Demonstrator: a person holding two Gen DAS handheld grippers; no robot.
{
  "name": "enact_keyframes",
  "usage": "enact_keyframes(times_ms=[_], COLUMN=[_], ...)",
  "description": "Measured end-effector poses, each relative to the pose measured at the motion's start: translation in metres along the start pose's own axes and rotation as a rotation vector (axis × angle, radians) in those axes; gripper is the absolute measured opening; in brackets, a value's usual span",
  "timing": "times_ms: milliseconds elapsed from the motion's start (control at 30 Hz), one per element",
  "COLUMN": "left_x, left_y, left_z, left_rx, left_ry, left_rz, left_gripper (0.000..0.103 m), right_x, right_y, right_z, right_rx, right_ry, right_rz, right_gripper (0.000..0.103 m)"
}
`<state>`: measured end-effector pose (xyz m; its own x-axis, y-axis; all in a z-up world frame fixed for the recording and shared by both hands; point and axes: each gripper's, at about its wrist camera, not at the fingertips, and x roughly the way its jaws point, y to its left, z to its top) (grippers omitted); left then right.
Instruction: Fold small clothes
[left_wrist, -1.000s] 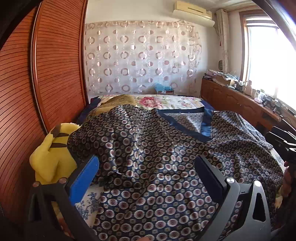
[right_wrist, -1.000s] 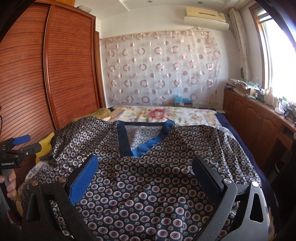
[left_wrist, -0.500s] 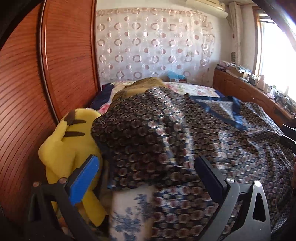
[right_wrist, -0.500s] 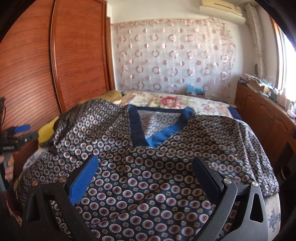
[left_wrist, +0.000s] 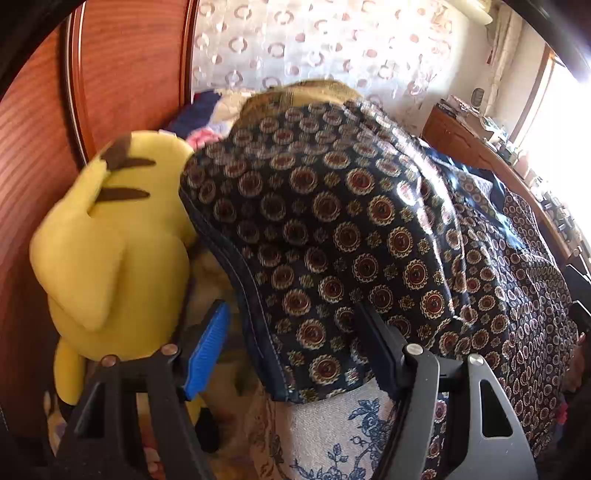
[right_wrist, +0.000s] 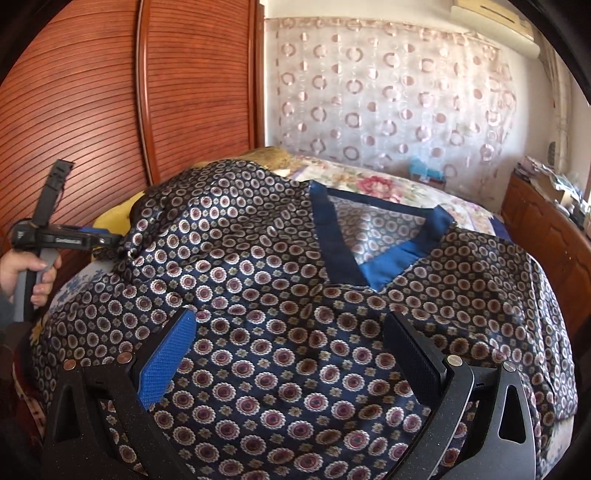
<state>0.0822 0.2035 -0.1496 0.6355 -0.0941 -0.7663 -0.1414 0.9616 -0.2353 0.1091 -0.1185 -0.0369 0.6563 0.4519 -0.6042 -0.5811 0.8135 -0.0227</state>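
Note:
A dark blue shirt (right_wrist: 258, 280) with a ring pattern and a blue V-neck lies spread flat on the bed. Its left sleeve (left_wrist: 332, 236) drapes over a bump beside a yellow plush toy (left_wrist: 110, 240). My left gripper (left_wrist: 291, 343) straddles the sleeve's hemmed end, and its jaws are closing. The blue pad (left_wrist: 210, 347) still stands clear of the cloth, while the black pad (left_wrist: 373, 339) sits at the fabric. In the right wrist view the left gripper (right_wrist: 92, 240) shows at the sleeve tip, held by a hand (right_wrist: 22, 269). My right gripper (right_wrist: 291, 347) hovers open over the shirt's front.
A wooden slatted wardrobe (right_wrist: 92, 110) runs close along the bed's left side. A floral bedsheet (left_wrist: 332, 443) shows under the sleeve. A patterned curtain (right_wrist: 388, 103) hangs behind the bed, and a cluttered wooden cabinet (right_wrist: 546, 229) stands on the right under the window.
The left gripper swung left and down onto the sleeve's end by the plush toy, and its jaws have narrowed. The right gripper dropped closer to the shirt's front.

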Motion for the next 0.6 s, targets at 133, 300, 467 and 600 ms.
enact_keyframes(times_ms=[133, 300, 467, 600], left_x=[-0.003, -0.013, -0.038, -0.067], left_y=[-0.002, -0.013, -0.023, -0.049], left_z=[-0.003, -0.005, 0.0, 0.011], left_rx=[-0.009, 0.038, 0.1, 0.143], left_ry=[0.008, -0.001, -0.083, -0.161], left_rz=[-0.041, -0.05, 0.063, 0.032], left_gripper=[0.065, 0.031, 0.003, 0.002], right_x=[0.002, 0.006, 0.007, 0.007], right_y=[0.003, 0.003, 0.001, -0.004], right_z=[0.002, 0.001, -0.004, -0.006], right_rx=[-0.007, -0.002, 0.008, 0.017], right_ry=[0.007, 0.019, 0.022, 0.026], right_rz=[0.012, 0.028, 0.034, 0.03], right_gripper=[0.103, 0.103, 0.103, 0.103])
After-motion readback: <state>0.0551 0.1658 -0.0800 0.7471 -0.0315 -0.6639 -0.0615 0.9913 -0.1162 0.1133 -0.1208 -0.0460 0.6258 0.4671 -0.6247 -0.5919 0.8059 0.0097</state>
